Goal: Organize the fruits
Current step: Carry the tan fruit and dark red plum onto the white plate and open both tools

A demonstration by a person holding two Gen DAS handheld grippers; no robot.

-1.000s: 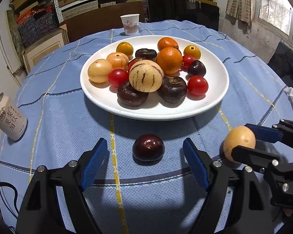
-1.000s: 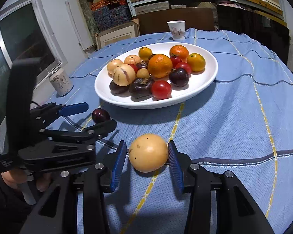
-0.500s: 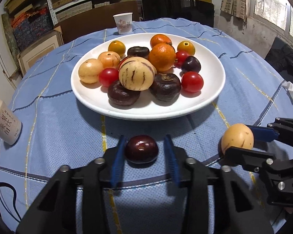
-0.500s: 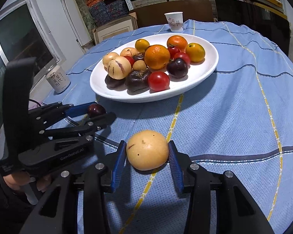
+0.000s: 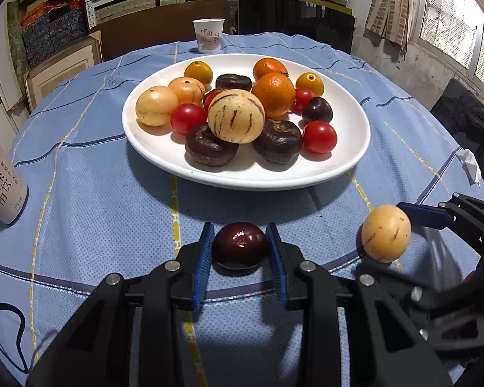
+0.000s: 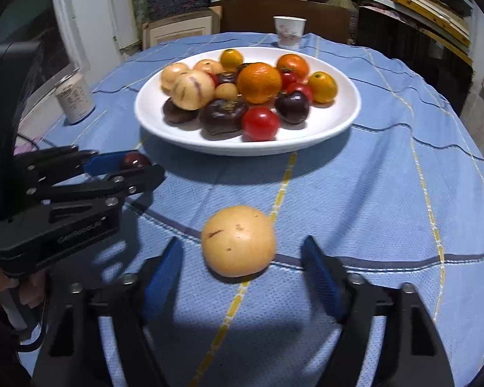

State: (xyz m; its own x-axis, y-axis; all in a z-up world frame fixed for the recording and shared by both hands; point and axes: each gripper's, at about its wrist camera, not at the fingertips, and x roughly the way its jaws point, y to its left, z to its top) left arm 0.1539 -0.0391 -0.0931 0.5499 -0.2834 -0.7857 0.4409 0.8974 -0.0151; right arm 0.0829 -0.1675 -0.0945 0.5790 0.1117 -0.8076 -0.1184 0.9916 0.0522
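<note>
A white plate (image 5: 348, 164) (image 6: 335, 129) holds several fruits: oranges, red tomatoes, dark plums and striped yellow melons. My left gripper (image 5: 240, 258) is shut on a dark red plum (image 5: 240, 246) just in front of the plate; it also shows in the right wrist view (image 6: 134, 160). My right gripper (image 6: 240, 274) is open, its blue pads apart on either side of a yellow melon (image 6: 238, 240) that rests on the blue cloth. The melon also shows at the right of the left wrist view (image 5: 385, 232).
A paper cup (image 5: 208, 34) (image 6: 288, 31) stands behind the plate. A drink can (image 5: 1, 183) (image 6: 74, 98) stands at the left of the table. A crumpled tissue (image 5: 468, 163) lies at the right edge. Shelves and boxes stand beyond the round table.
My left gripper closed on the dark plum. My right gripper, which was shut on the yellow melon, has opened and the melon sits free on the cloth.
</note>
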